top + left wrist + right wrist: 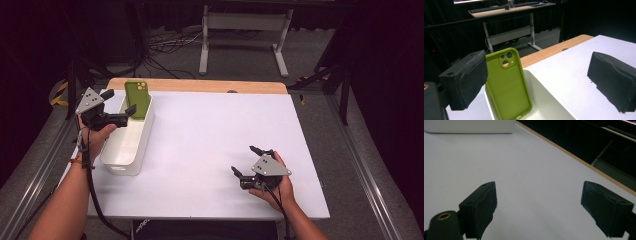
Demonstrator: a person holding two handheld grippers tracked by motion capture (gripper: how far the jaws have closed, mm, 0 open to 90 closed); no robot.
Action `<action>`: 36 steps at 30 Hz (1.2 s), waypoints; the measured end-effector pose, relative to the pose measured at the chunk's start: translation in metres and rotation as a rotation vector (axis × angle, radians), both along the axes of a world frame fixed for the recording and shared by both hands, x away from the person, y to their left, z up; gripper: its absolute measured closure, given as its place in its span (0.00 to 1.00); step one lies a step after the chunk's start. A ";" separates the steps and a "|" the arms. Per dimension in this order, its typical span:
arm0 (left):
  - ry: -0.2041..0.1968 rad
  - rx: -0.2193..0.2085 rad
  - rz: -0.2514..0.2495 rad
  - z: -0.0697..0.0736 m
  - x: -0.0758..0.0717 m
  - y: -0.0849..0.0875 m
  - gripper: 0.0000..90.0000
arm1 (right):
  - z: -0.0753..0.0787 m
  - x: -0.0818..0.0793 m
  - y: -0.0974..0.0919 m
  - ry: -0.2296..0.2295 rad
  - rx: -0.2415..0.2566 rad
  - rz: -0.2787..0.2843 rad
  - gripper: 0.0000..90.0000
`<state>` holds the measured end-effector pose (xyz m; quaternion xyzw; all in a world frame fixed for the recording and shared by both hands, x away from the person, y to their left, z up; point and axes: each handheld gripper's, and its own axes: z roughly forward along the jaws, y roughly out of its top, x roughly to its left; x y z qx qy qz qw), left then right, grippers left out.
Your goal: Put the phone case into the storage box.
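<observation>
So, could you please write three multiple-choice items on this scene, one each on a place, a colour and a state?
1. Where is the phone case?
A. flat on the table
B. standing in the white bin
C. held in the right tongs

2. What colour is the phone case?
A. green
B. red
C. black

3. How are the left tongs?
A. shut on the case
B. shut on nothing
C. open

Key: 1 B, it leans upright against the bin's far end; 2 A, lime green in the left gripper view; 3 C, both pads stand wide apart beside the case. The right tongs are open too.
</observation>
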<state>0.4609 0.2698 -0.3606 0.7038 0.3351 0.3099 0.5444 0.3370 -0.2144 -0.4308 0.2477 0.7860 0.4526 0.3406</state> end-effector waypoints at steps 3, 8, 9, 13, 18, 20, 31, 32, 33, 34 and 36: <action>-0.017 -0.003 0.003 0.000 -0.003 -0.002 0.04 | 0.000 0.000 0.000 0.002 0.000 0.000 0.16; -0.023 -0.015 -0.001 0.001 -0.008 -0.003 0.04 | 0.000 0.000 0.000 0.005 -0.004 0.002 0.16; -0.021 -0.015 -0.005 0.001 -0.009 -0.004 0.04 | 0.000 0.000 0.000 0.005 -0.005 0.002 0.16; -0.025 -0.017 -0.012 0.001 -0.013 -0.006 0.05 | 0.000 0.000 0.000 0.004 -0.003 0.002 0.16; -0.027 -0.016 -0.017 0.000 -0.019 -0.009 0.05 | 0.000 -0.001 -0.001 0.006 -0.006 0.005 0.16; -0.031 -0.014 -0.018 -0.001 -0.021 -0.010 0.05 | 0.000 -0.001 -0.001 0.004 -0.007 0.006 0.16; -0.048 -0.025 -0.037 0.004 -0.033 -0.012 0.05 | 0.003 -0.003 -0.004 -0.013 -0.011 0.010 0.16; -0.048 -0.023 -0.043 0.004 -0.034 -0.013 0.05 | 0.003 -0.003 -0.004 -0.014 -0.011 0.009 0.16; -0.046 -0.019 -0.049 0.005 -0.036 -0.014 0.05 | 0.003 -0.004 -0.004 -0.014 -0.010 0.009 0.16; -0.049 -0.019 -0.051 0.005 -0.037 -0.016 0.05 | 0.003 -0.004 -0.005 -0.015 -0.010 0.008 0.16; -0.048 -0.014 -0.061 0.006 -0.039 -0.018 0.05 | 0.004 -0.004 -0.005 -0.016 -0.010 0.009 0.16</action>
